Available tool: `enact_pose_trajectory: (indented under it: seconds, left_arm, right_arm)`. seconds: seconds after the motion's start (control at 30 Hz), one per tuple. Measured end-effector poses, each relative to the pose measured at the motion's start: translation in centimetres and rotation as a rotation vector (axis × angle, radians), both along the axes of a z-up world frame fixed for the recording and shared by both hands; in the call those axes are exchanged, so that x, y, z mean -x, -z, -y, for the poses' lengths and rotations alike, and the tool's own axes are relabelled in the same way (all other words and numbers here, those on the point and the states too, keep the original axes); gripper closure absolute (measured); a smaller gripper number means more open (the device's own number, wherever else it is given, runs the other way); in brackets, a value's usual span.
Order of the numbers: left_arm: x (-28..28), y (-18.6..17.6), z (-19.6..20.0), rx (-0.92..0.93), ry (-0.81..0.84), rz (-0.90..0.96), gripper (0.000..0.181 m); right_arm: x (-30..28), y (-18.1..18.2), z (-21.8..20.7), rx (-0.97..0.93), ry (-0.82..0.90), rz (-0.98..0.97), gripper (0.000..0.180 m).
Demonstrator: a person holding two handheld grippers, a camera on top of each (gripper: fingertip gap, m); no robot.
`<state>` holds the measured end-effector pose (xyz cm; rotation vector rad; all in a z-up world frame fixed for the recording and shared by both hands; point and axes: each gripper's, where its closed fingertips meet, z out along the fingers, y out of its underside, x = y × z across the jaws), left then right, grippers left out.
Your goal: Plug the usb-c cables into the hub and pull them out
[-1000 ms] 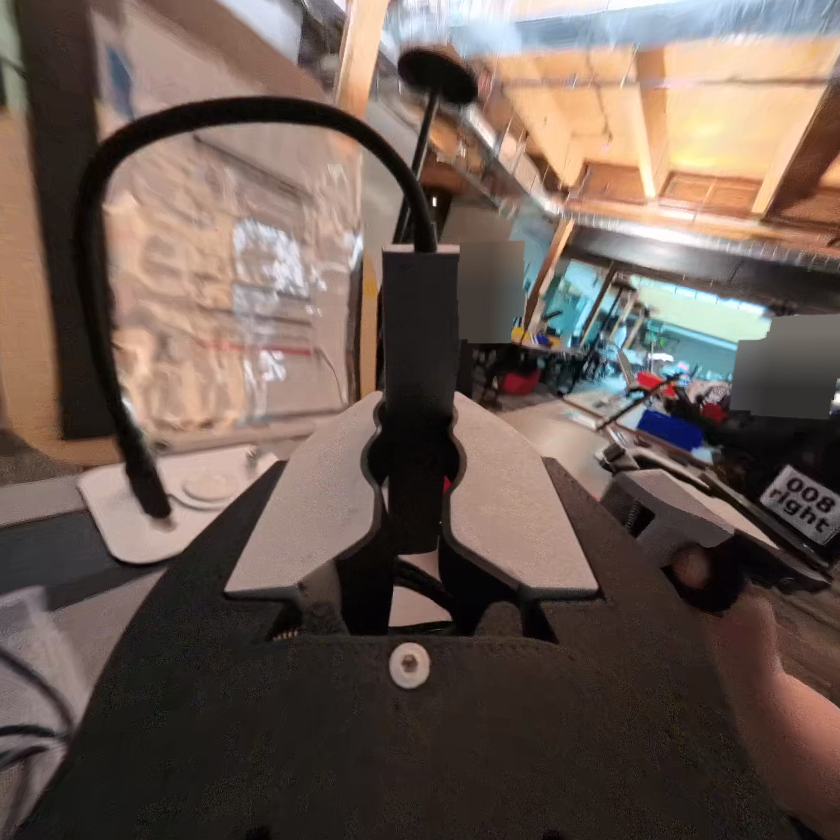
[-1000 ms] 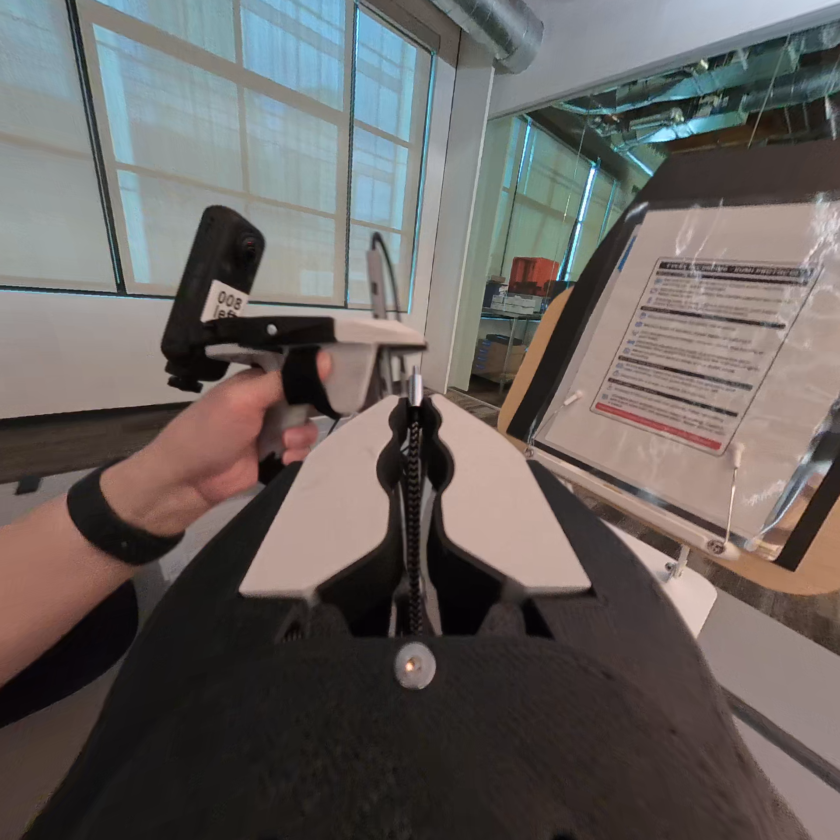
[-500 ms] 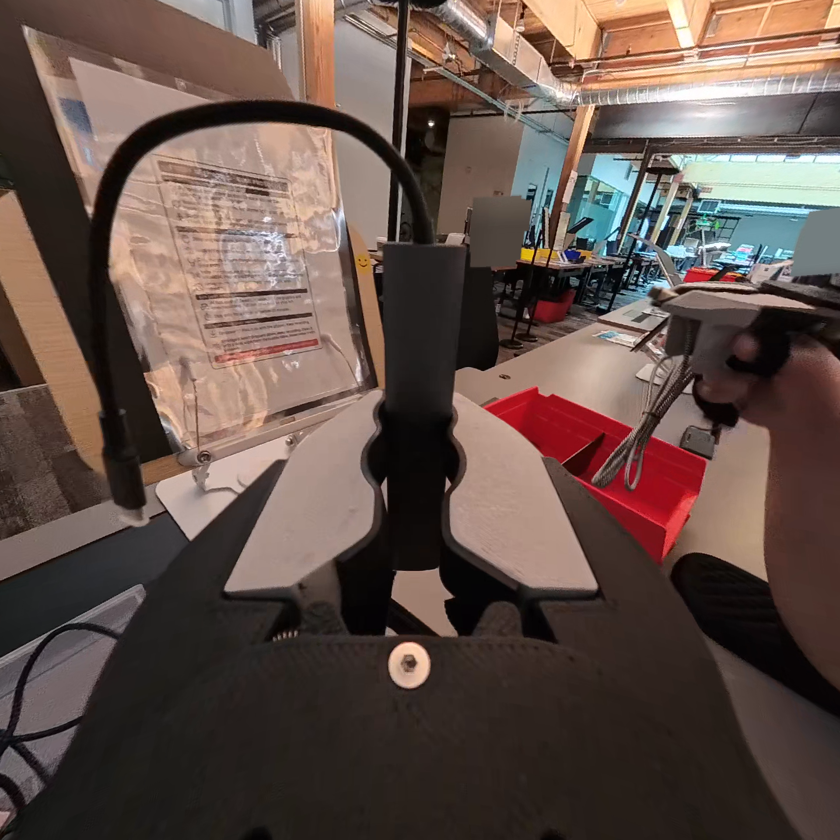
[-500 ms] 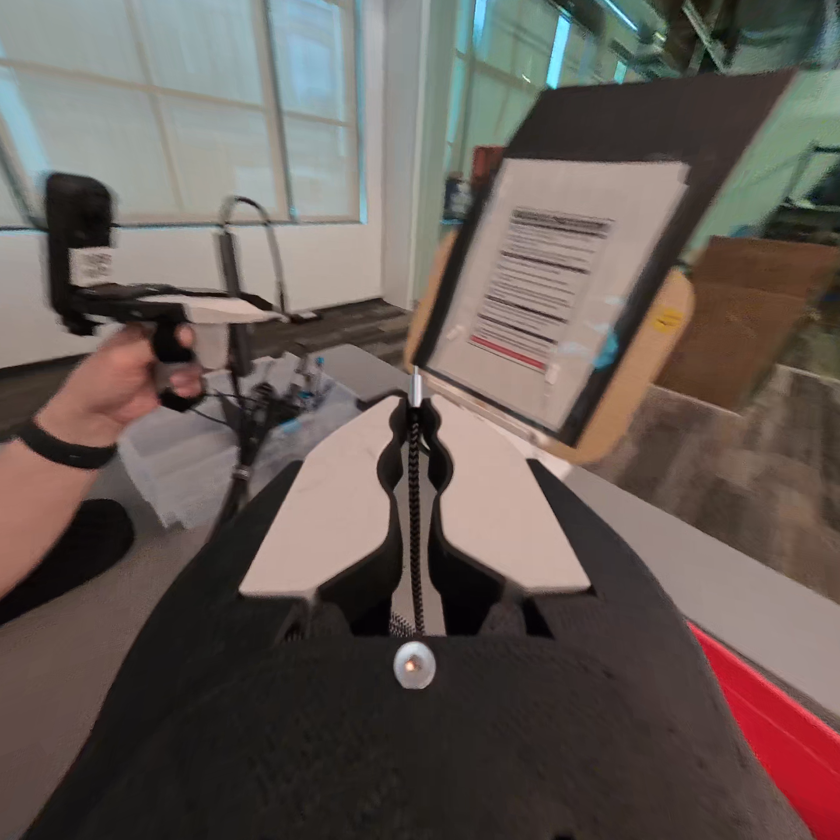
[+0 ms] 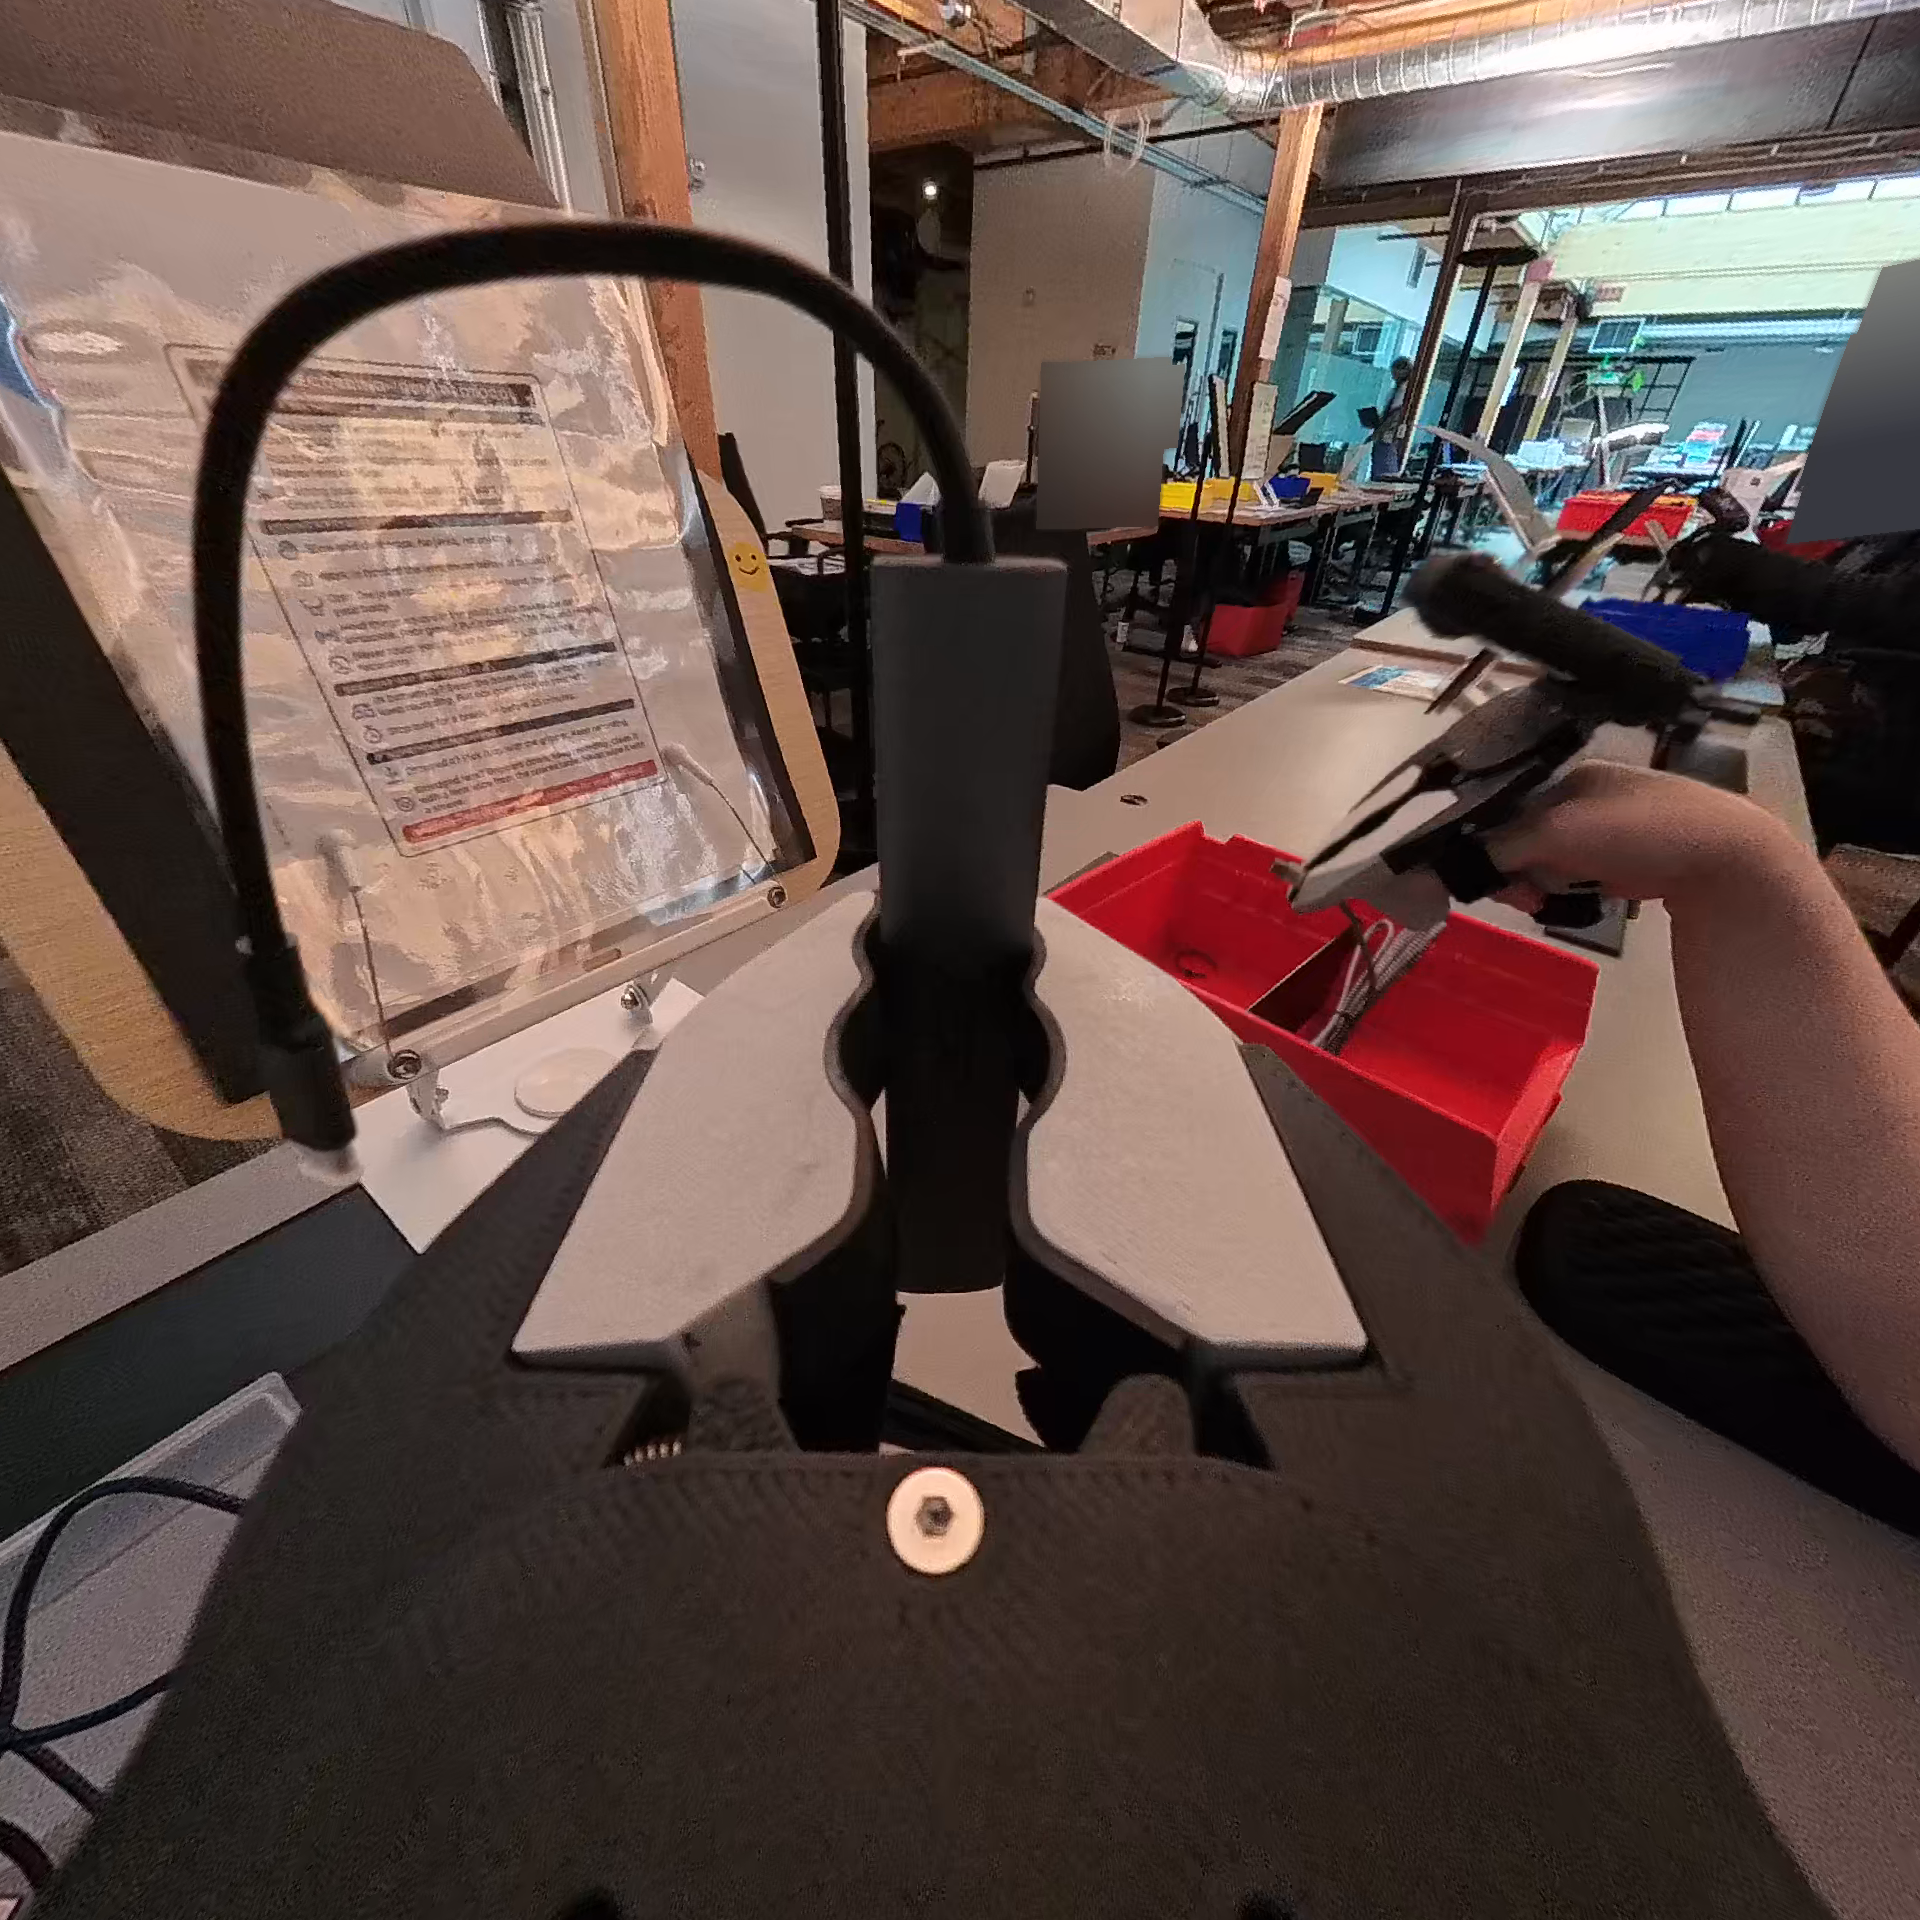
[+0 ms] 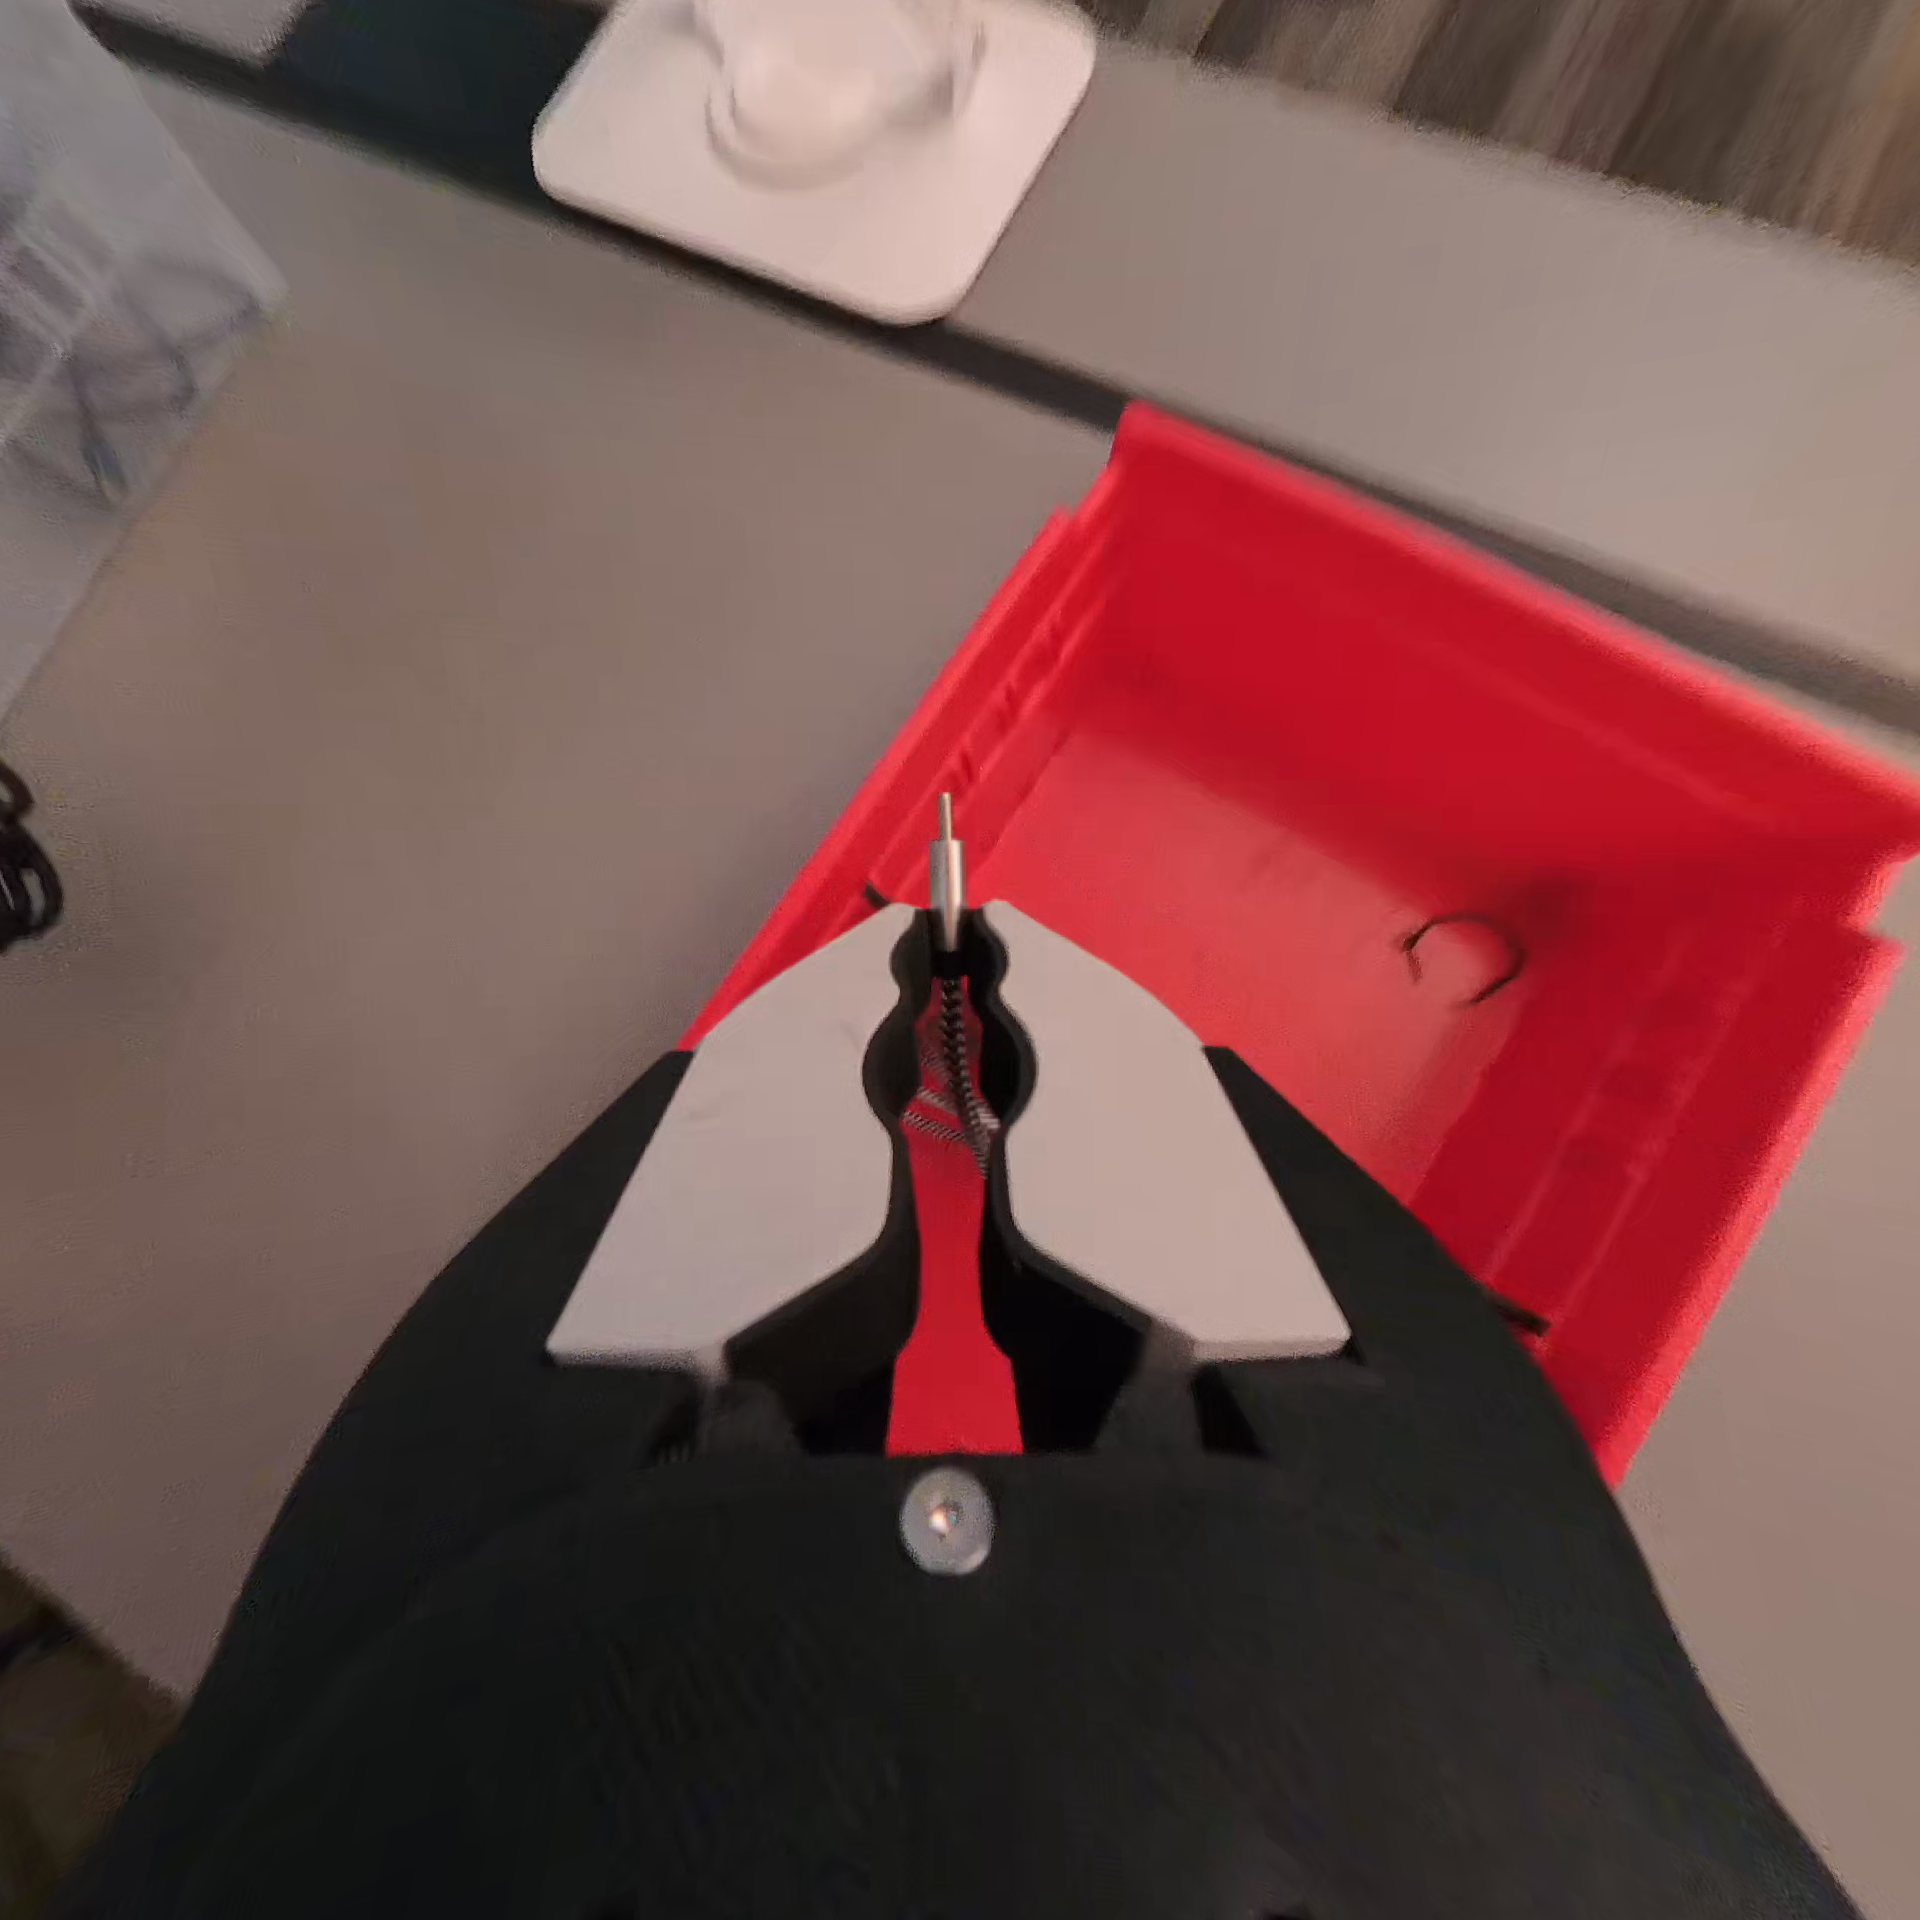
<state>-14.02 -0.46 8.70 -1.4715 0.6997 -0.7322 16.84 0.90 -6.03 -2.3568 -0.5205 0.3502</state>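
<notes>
Left tongs [image 5: 951, 935] stayed clenched on the dark hub [image 5: 961, 790], upright between their tips, its black lead [image 5: 312, 582] looping off left. Right tongs [image 6: 943, 914] had swung away from the hub and tipped down over the red bin [image 6: 1558, 665], still gripping the braided cable [image 6: 961, 1070], plug [image 6: 943, 873] poking past the tips. Looked unplugged; drop-off likely next.

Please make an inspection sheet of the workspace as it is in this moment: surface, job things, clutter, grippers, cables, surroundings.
Surface: grey table.
Job's things: dark hub upright; braided cable, plug over red bin.
Clutter: clear container, lower left.
Grippers: left gripper shut on hub; right gripper shut on cable.
Cables: hub's own black lead arches, end free.
Surroundings: sign stand; workshop benches behind.
</notes>
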Motion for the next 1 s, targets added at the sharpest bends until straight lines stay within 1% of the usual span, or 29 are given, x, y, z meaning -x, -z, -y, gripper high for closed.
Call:
enact_pose_trajectory:
  seconds: [0.1,0.17,0.27,0.43,0.57,0.63,0.67,0.7,0.73,0.8,0.87,1.0]
  left_arm:
    - [-0.2,0.2,0.0,0.004,0.001,-0.013,0.16]
    - [-0.3,0.3,-0.1,0.008,0.004,-0.015,0.16]
    - [-0.5,0.6,-0.1,0.015,0.008,-0.022,0.161]
    - [-1.0,1.0,-0.1,0.023,0.017,-0.038,0.16]
    - [-1.4,1.4,-0.1,0.028,0.023,-0.051,0.161]
    - [-1.6,1.4,0.0,0.029,0.025,-0.056,0.161]
    - [-1.6,1.4,0.0,0.028,0.026,-0.057,0.161]
    - [-1.6,1.4,0.1,0.027,0.027,-0.057,0.161]
    - [-1.6,1.3,0.1,0.027,0.028,-0.056,0.161]
    - [-1.6,1.2,0.2,0.025,0.03,-0.054,0.161]
    - [-1.6,1.2,0.3,0.024,0.031,-0.054,0.161]
    - [-1.7,1.1,0.3,0.021,0.031,-0.055,0.161]
  right_arm:
    - [-1.8,3.2,1.3,0.158,-0.012,0.013,0.173]
    - [-2.5,4.8,2.4,0.243,-0.043,-0.003,0.173]
    - [-2.5,5.7,3.6,0.281,-0.129,-0.05,0.173]
    - [-1.5,8.2,7.6,0.427,-0.365,0.0,0.173]
    - [-0.8,9.0,7.2,0.454,-0.402,-0.022,0.173]
    - [-0.4,8.6,7.1,0.465,-0.413,-0.071,0.173]
    - [-0.3,8.2,7.1,0.457,-0.413,-0.108,0.172]
    - [-0.4,7.7,6.9,0.434,-0.403,-0.127,0.165]
    - [-0.9,7.2,6.5,0.394,-0.377,-0.124,0.156]
    - [-2.9,6.1,5.1,0.295,-0.272,-0.08,0.13]
    - [-5.2,4.7,4.1,0.185,-0.165,-0.055,0.129]
    - [-8.6,1.3,3.1,-0.031,-0.041,-0.139,0.123]
